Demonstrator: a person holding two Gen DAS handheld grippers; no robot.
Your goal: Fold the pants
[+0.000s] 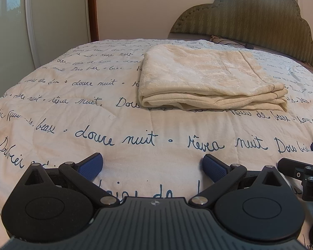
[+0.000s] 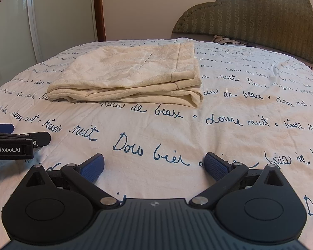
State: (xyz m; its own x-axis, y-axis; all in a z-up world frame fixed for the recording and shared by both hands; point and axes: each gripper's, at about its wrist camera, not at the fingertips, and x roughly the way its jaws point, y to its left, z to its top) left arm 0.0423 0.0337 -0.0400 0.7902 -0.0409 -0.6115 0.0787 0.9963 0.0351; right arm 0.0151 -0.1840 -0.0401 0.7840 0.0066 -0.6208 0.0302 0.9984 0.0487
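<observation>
Cream pants (image 1: 208, 77) lie folded into a flat, layered rectangle on the bed, well ahead of both grippers; they also show in the right wrist view (image 2: 131, 75). My left gripper (image 1: 153, 166) is open and empty, low over the quilt, short of the pants. My right gripper (image 2: 154, 166) is open and empty too, beside the left one. Part of the right gripper shows at the right edge of the left wrist view (image 1: 302, 175), and part of the left gripper at the left edge of the right wrist view (image 2: 14, 141).
The bed carries a white quilt (image 1: 94, 108) with blue script, also in the right wrist view (image 2: 240, 108). A green padded headboard (image 1: 250, 18) and pillows stand at the far right. A wardrobe (image 1: 31, 20) and wall stand behind the bed's far edge.
</observation>
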